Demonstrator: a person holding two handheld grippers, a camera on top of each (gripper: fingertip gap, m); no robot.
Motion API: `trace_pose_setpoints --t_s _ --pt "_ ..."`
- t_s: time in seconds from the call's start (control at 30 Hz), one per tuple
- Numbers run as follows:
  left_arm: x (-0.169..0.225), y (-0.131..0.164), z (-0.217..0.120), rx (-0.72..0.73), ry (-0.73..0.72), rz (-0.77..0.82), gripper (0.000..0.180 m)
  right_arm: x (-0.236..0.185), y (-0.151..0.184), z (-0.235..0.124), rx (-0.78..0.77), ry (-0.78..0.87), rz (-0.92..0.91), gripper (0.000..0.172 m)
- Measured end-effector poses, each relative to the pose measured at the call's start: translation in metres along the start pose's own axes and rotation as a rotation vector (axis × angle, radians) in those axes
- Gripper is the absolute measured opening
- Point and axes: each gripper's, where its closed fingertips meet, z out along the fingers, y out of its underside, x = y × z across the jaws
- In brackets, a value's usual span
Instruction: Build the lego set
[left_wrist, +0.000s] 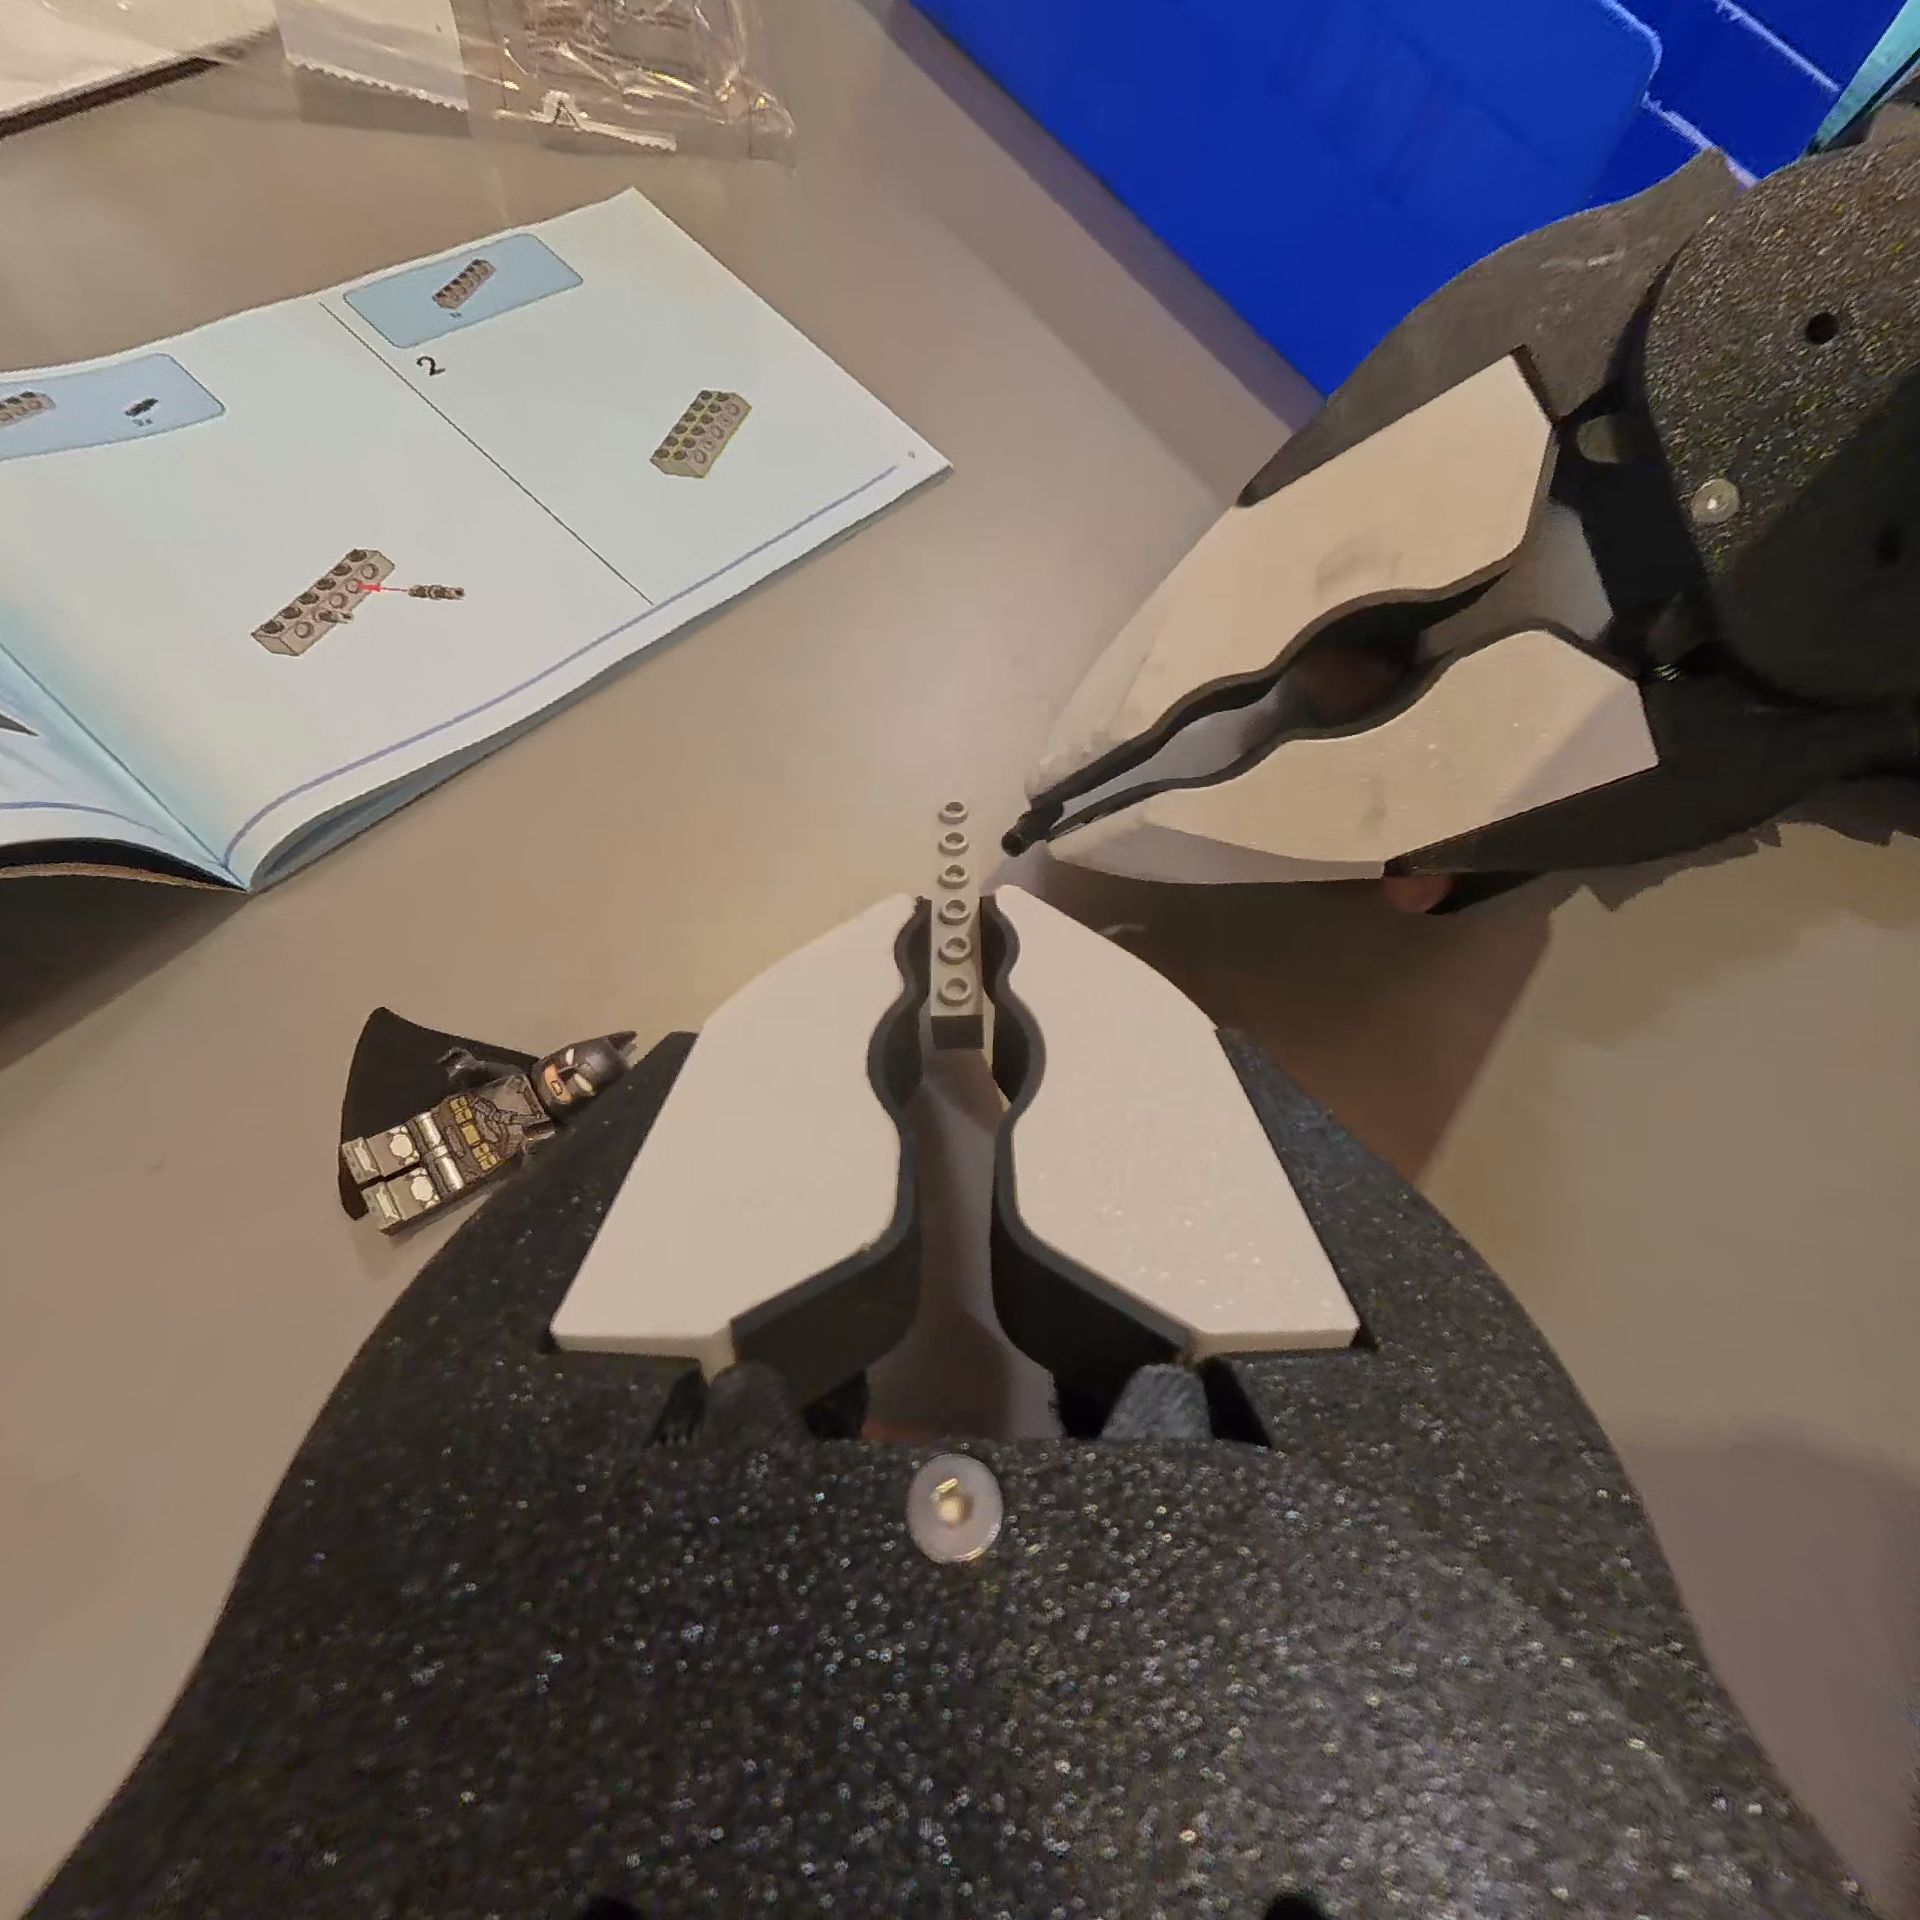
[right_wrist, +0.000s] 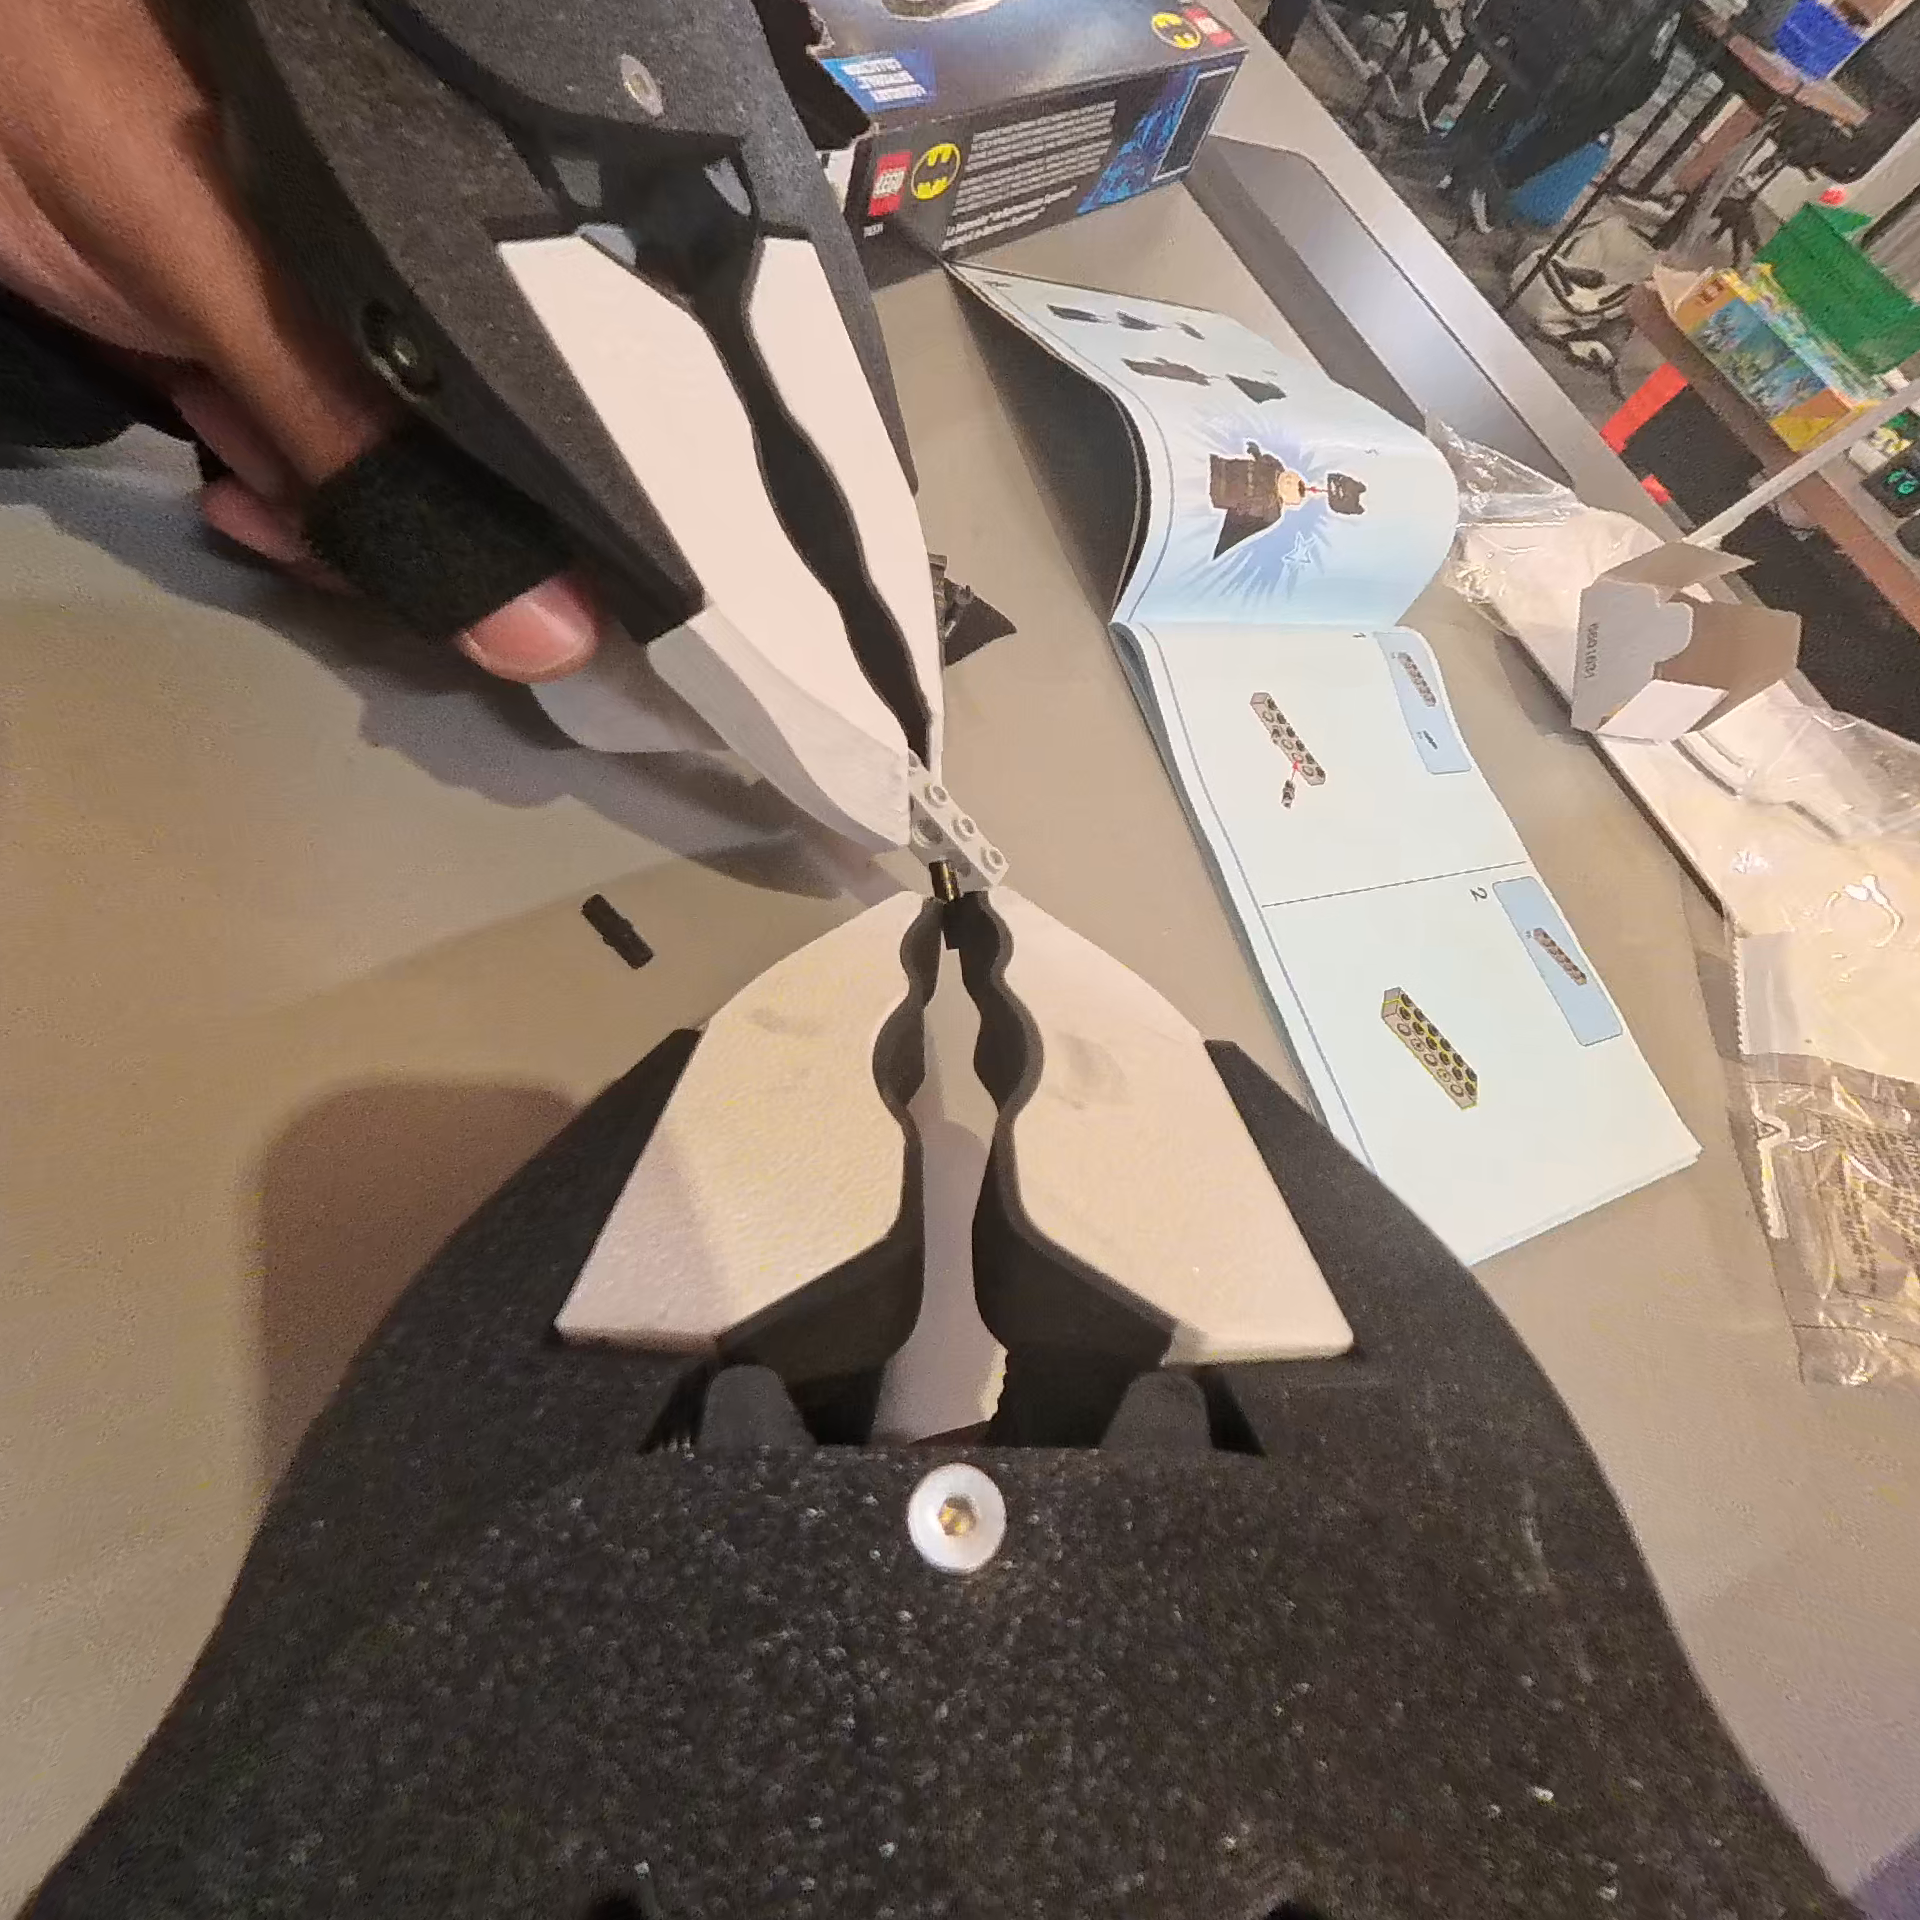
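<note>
Two tongs (left_wrist: 954, 914) (right_wrist: 951, 914) clamped: left on grey studded beam (left_wrist: 956, 904), right on black pin (right_wrist: 948, 891), seemingly at beam's hole.

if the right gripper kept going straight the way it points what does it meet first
The right gripper, shut on a small black pin, points at the grey studded beam held by the left gripper. The pin tip looks at a side hole; contact is unclear.

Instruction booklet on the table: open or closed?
Open. The instruction booklet lies spread on the table, pale blue step pages facing up.
</note>
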Motion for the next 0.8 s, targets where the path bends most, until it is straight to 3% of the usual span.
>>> trace_pose_setpoints --t_s 0.57,0.8 --pt "0.005 -0.003 0.003 0.01 -0.035 0.066 0.008 -0.002 0.0 0.002 -0.022 -0.029 0.092 0.003" --pt "-0.005 0.018 0.006 -0.122 -0.085 0.102 0.008 -0.003 0.017 0.004 -0.112 -0.041 0.023 0.0"
